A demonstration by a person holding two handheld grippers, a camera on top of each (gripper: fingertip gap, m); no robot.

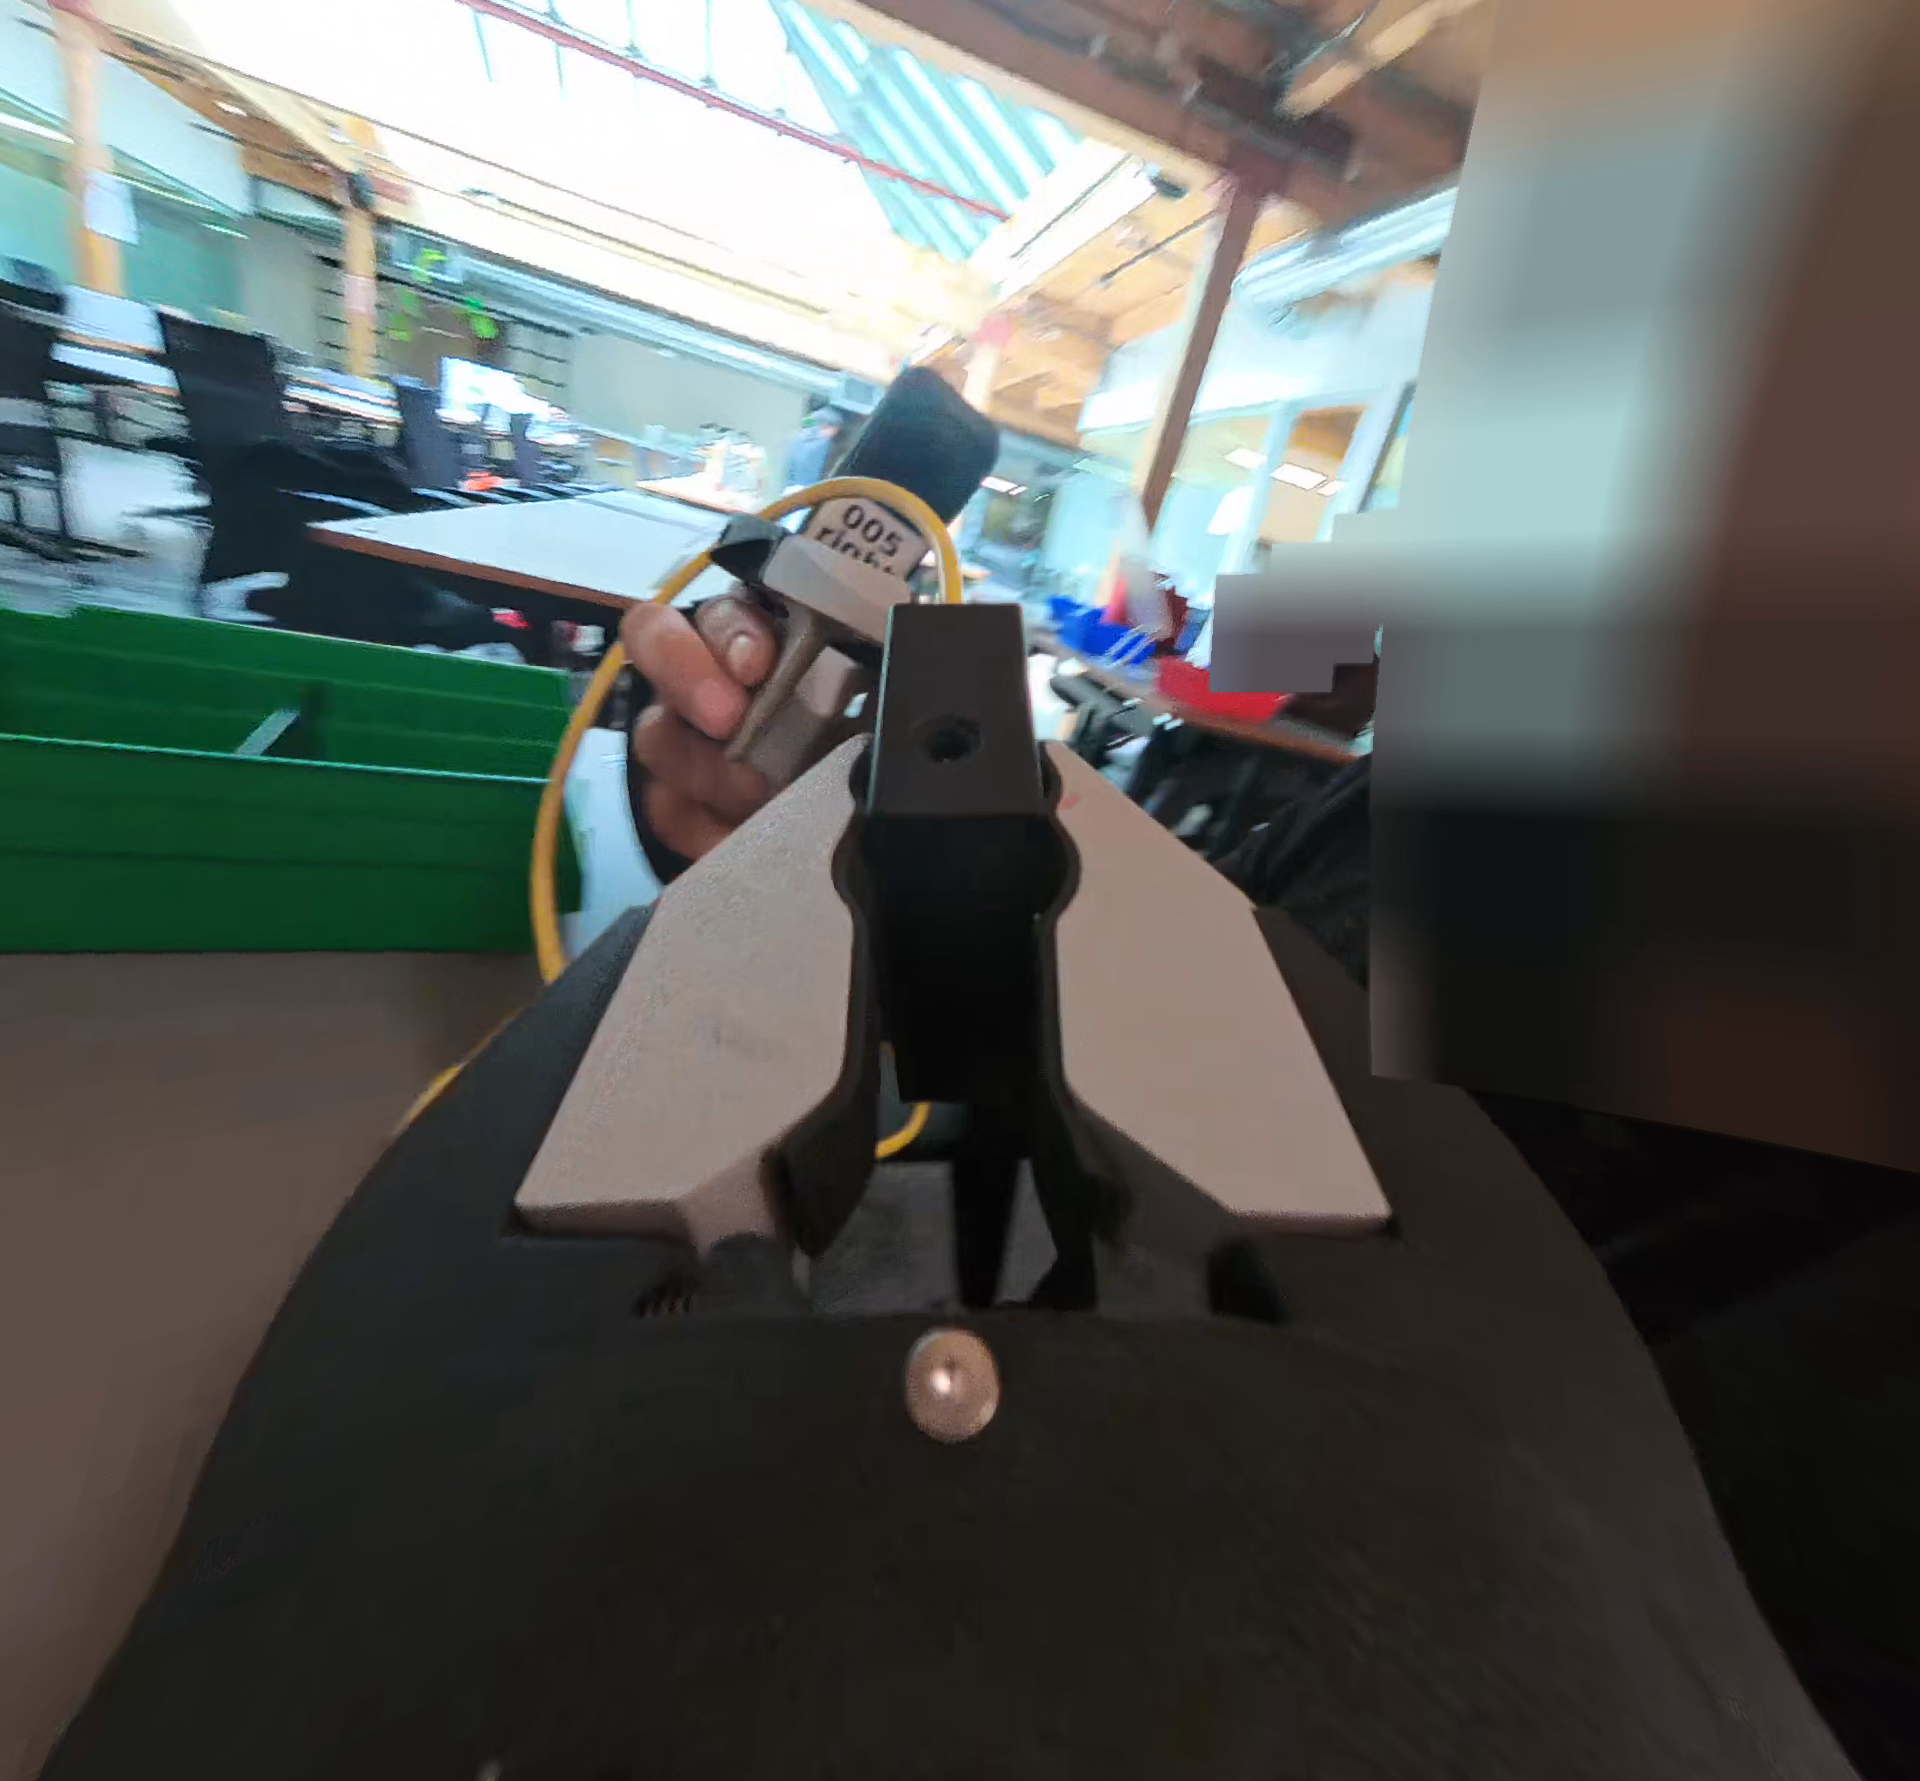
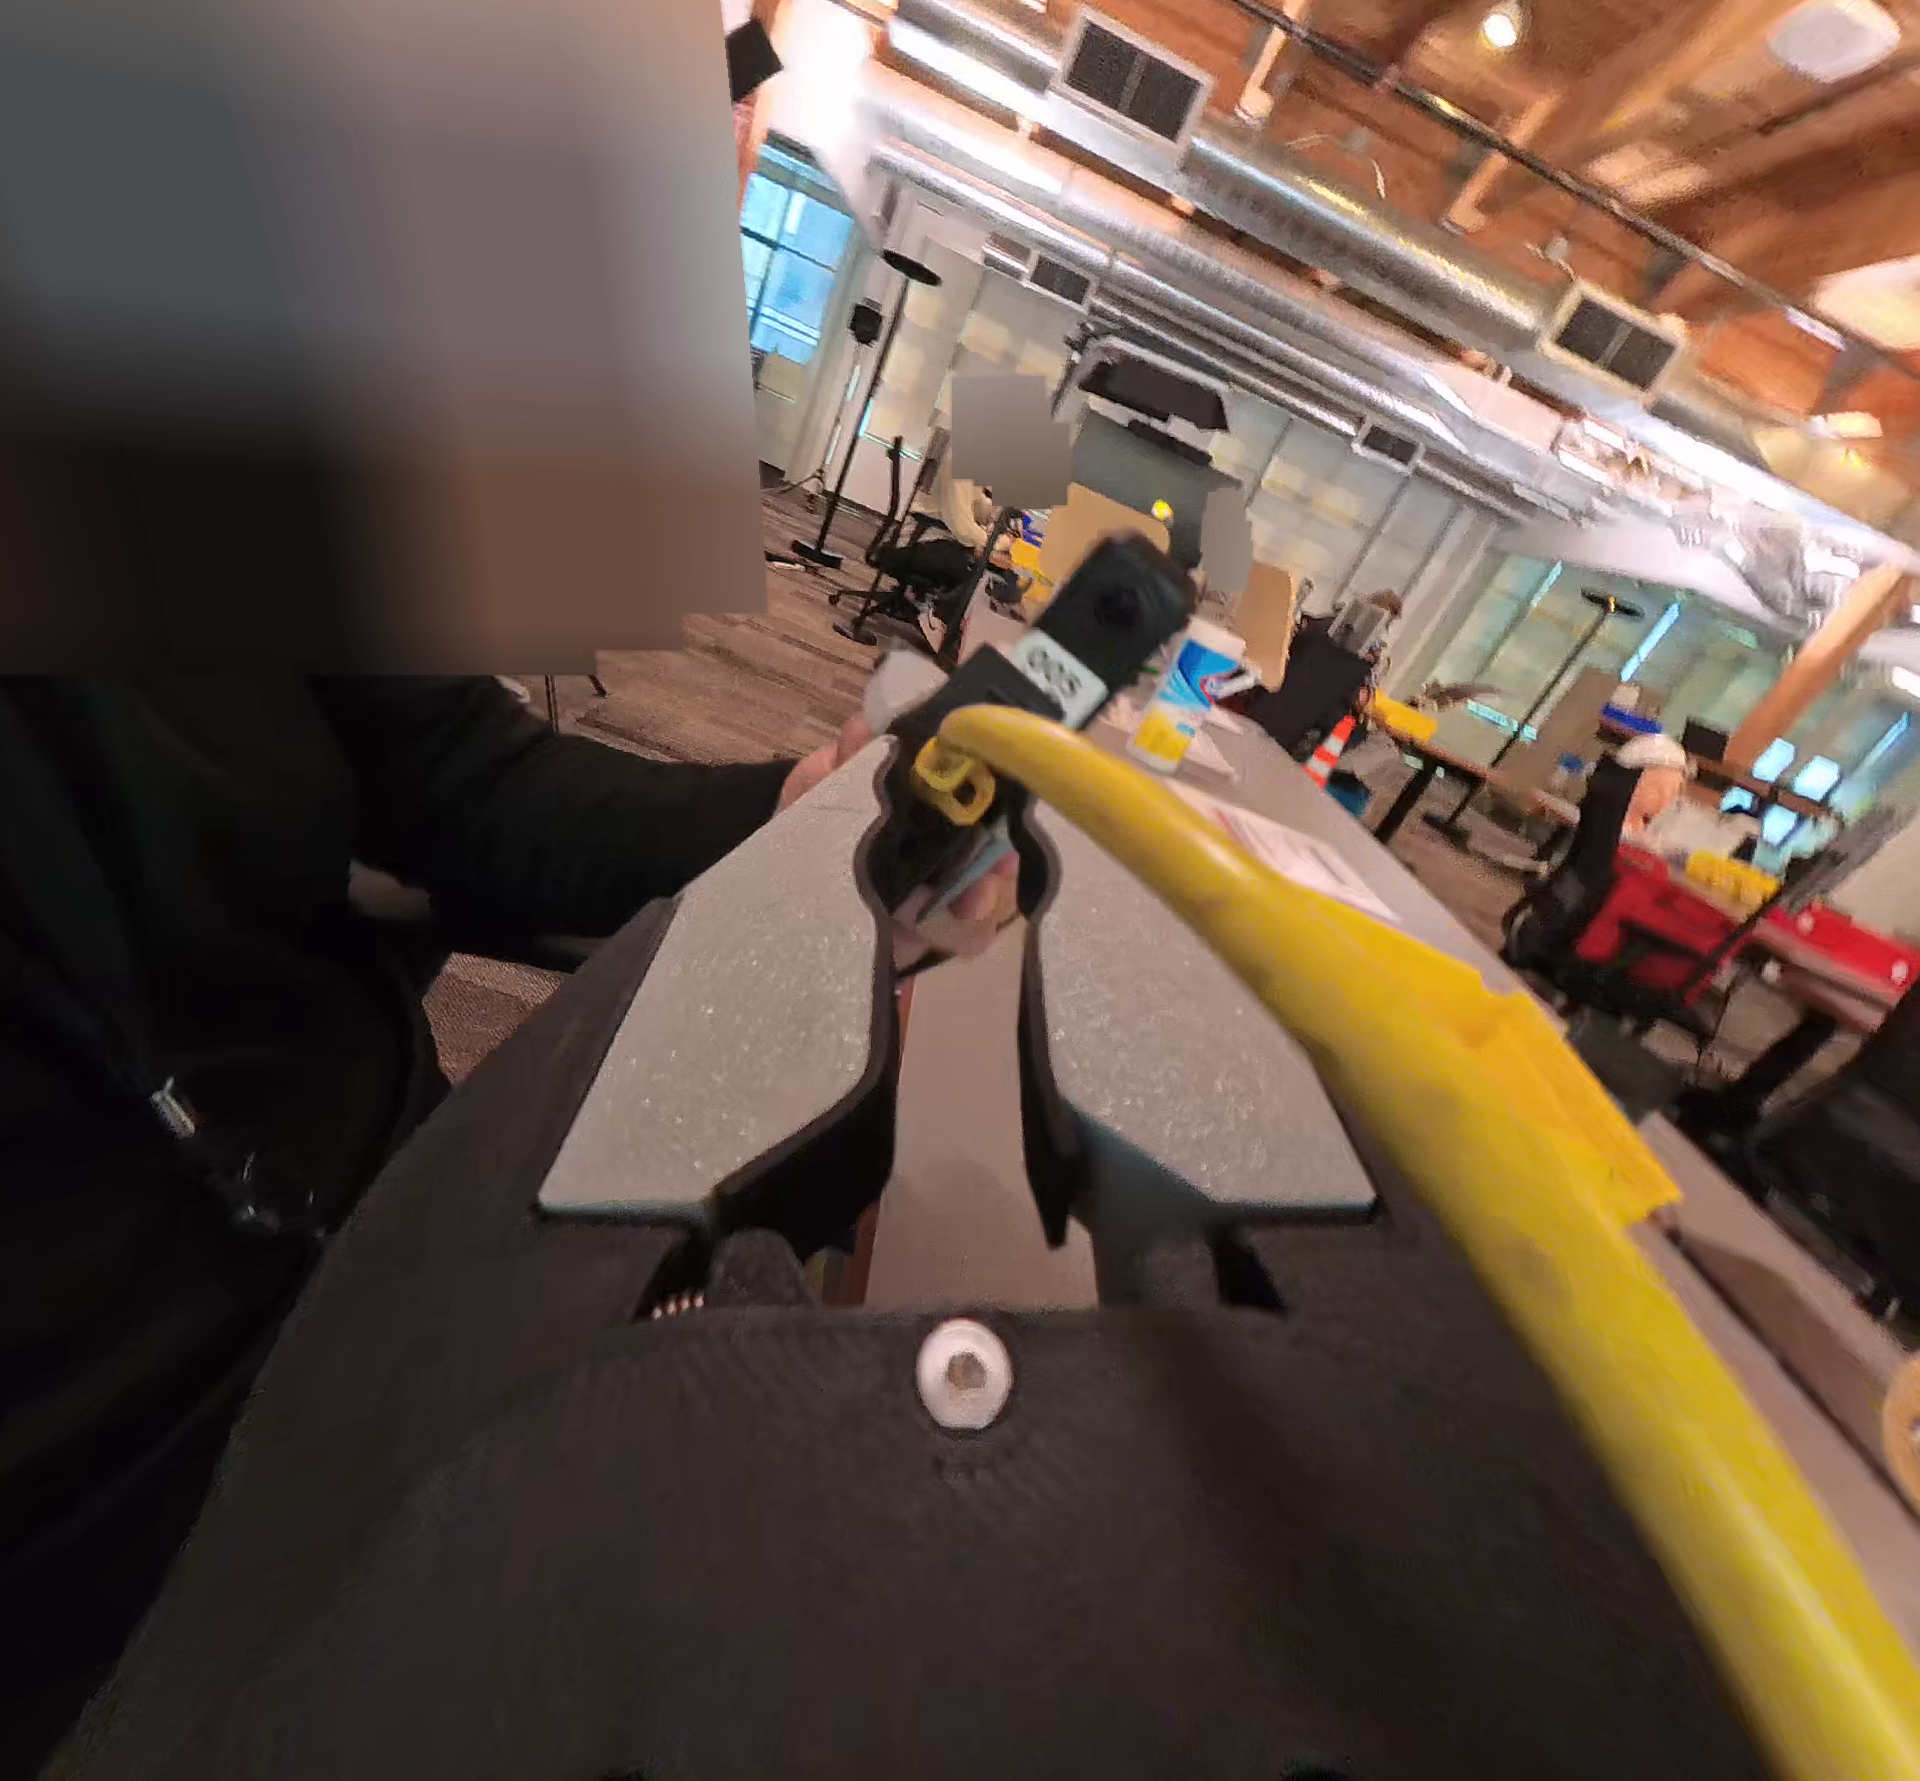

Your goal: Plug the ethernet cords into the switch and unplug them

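In the left wrist view my left gripper [image 1: 954,786] is shut on a black box, the switch [image 1: 954,692], held up off the table. Beyond it a hand [image 1: 696,682] holds my right gripper [image 1: 753,542], with a yellow ethernet cord [image 1: 561,796] looping from its tip down to the left. In the right wrist view my right gripper [image 2: 954,796] is shut on the cord's yellow plug [image 2: 951,781], right at the black switch [image 2: 925,858]. The cord [image 2: 1351,1004] arcs back to the lower right. I cannot tell whether the plug sits in a port.
Green bins [image 1: 260,796] stand on the left of the brown table [image 1: 208,1212]. A wipes canister [image 2: 1184,692] and papers lie on a grey table [image 2: 1455,942]. A person's black sleeve [image 2: 520,817] reaches in from the left. Chairs and desks fill the room behind. My two grippers' fingertips are within a few centimetres of each other.
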